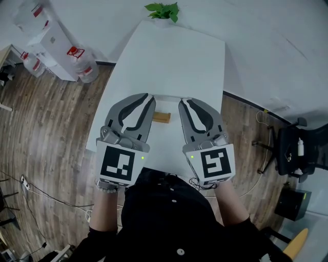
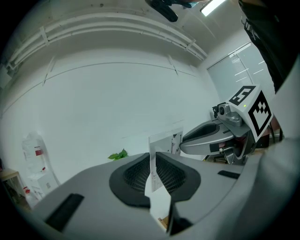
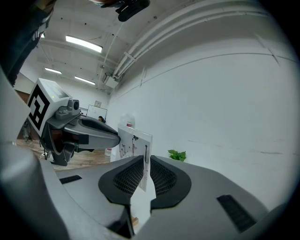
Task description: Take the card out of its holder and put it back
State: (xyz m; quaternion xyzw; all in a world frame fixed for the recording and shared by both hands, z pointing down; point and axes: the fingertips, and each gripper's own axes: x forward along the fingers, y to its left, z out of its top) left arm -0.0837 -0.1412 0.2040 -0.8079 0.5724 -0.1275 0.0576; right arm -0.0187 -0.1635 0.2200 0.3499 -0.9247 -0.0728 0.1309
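Note:
In the head view a white card (image 1: 167,96) hangs edge-on above the white table (image 1: 169,56), over a small wooden holder (image 1: 161,117). My left gripper (image 1: 150,98) is shut on the card's left edge and my right gripper (image 1: 184,100) is shut on its right edge. In the left gripper view the printed card (image 2: 165,142) stands upright between the ribbed pads (image 2: 136,174), with the right gripper (image 2: 220,136) beyond it. The right gripper view shows the card (image 3: 135,142) pinched the same way, the left gripper (image 3: 82,129) behind it. The card is clear of the holder.
A potted green plant (image 1: 163,10) stands at the table's far end. Water bottles and boxes (image 1: 61,56) sit on the wooden floor at left. A black chair (image 1: 297,148) is at right. A white wall runs behind the table.

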